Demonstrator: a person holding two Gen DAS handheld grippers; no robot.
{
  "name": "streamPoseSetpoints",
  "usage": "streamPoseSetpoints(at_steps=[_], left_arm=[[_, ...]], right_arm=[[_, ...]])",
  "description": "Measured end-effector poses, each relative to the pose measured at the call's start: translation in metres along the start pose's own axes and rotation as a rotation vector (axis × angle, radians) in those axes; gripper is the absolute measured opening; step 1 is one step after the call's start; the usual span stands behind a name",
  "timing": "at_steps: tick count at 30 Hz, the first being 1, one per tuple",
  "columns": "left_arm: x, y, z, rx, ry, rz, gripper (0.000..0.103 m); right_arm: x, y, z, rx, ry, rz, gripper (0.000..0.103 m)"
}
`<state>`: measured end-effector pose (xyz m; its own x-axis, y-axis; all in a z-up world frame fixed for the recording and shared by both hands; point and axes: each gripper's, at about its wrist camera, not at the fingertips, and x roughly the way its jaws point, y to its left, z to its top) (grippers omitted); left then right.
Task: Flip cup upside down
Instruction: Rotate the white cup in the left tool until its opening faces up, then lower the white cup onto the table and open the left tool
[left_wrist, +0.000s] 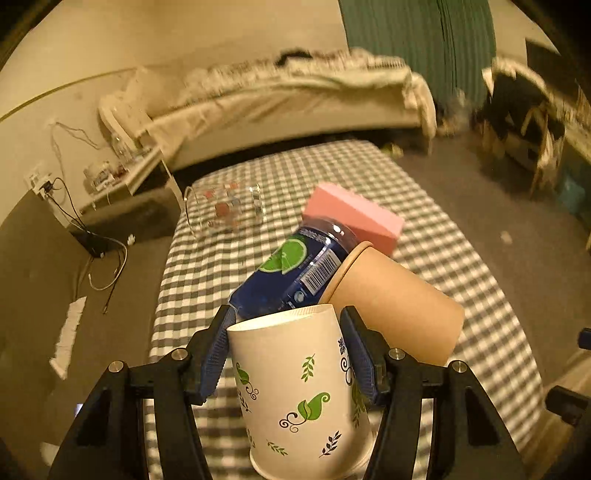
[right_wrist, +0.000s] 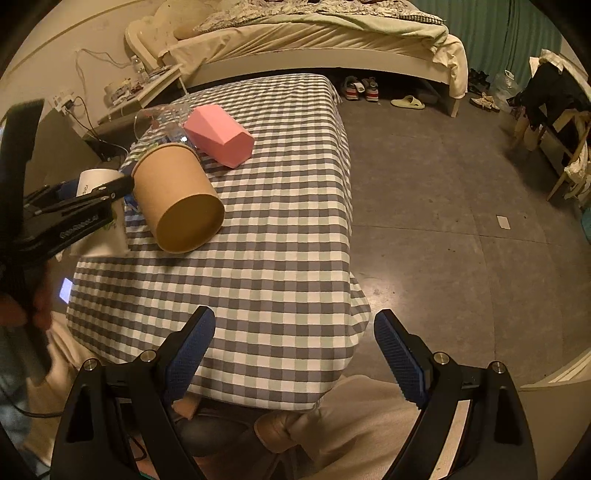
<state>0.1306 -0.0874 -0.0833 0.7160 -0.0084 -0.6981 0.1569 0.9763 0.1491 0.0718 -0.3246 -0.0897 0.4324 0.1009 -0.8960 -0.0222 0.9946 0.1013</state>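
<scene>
A white paper cup with green leaf prints (left_wrist: 299, 391) sits between the fingers of my left gripper (left_wrist: 284, 332), which is shut on its sides. The cup is tilted, its narrow base pointing away from the camera and its wide rim toward the camera at the bottom of the view. In the right wrist view the cup (right_wrist: 96, 181) shows at the left, held by the left gripper (right_wrist: 110, 192) above the table's left edge. My right gripper (right_wrist: 295, 332) is open and empty over the table's near edge.
A brown paper cup (right_wrist: 177, 199) lies on its side on the checkered tablecloth (right_wrist: 280, 229). A pink box (right_wrist: 219, 134), a blue-labelled bottle (left_wrist: 295, 269) and a clear glass jug (left_wrist: 225, 208) lie beyond it. A bed and floor clutter stand behind.
</scene>
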Motion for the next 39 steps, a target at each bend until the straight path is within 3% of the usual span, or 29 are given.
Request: streamPoseSetpoints(at_steps=[3,10,13,17,21,25,28,30,39], left_arm=[[-0.003,0.004,-0.015,-0.029,-0.071,-0.018,0.061],[-0.018,0.000,-0.048,-0.006,-0.126,-0.056,0.061],[-0.011,-0.004,-0.058,-0.014,-0.068,-0.114,0.061],[-0.015,-0.010,-0.069,0.017,-0.065,-0.130,0.061],[-0.013,-0.001,-0.071,-0.058,-0.024,-0.163,0.061],[-0.016,-0.002,-0.073,-0.068,-0.006,-0.182,0.061],[-0.018,-0.002,-0.075,-0.081,0.006,-0.205,0.067],[-0.023,-0.003,-0.072,-0.091,-0.005,-0.196,0.086],[-0.057,0.004,-0.041,-0.130,-0.075,-0.172,0.089]], right_arm=[[0.001,0.000,0.002,0.012,-0.013,-0.002,0.088],[0.001,0.011,0.018,0.007,-0.061,0.009,0.088],[0.003,0.021,0.022,-0.009,-0.057,0.006,0.088],[0.002,0.031,0.021,-0.017,-0.060,0.023,0.088],[-0.002,0.035,0.020,-0.022,-0.064,0.012,0.088],[-0.009,0.037,0.018,-0.020,-0.071,0.013,0.088],[-0.014,0.038,0.016,-0.020,-0.079,0.010,0.088],[-0.018,0.038,0.015,-0.019,-0.084,0.010,0.088],[-0.051,0.037,0.009,-0.011,-0.129,-0.002,0.088]])
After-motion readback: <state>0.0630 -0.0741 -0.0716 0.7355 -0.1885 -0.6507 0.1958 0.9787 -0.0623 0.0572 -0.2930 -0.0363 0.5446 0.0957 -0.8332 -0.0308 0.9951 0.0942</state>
